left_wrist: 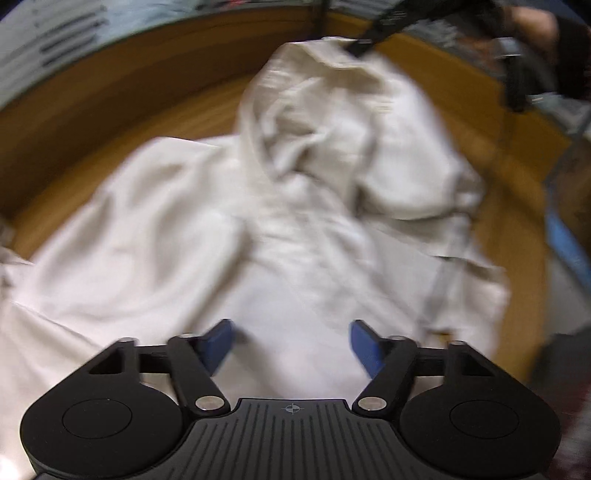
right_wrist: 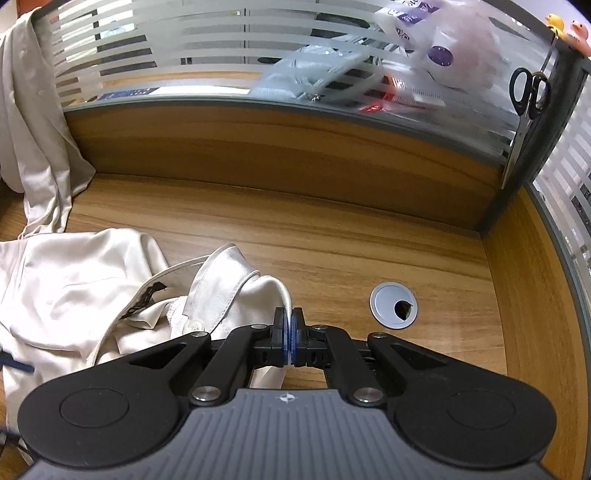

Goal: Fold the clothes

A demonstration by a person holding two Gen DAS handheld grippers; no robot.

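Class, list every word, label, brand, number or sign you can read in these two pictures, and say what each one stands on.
No text can be read for certain.
White and purple packet behind the striped glass: printed letters, too blurred to read.
Dark label inside the shirt collar: no wording legible.
Red items behind the glass: markings too small to read.
Each gripper body carries a small crosshair sign, not text.
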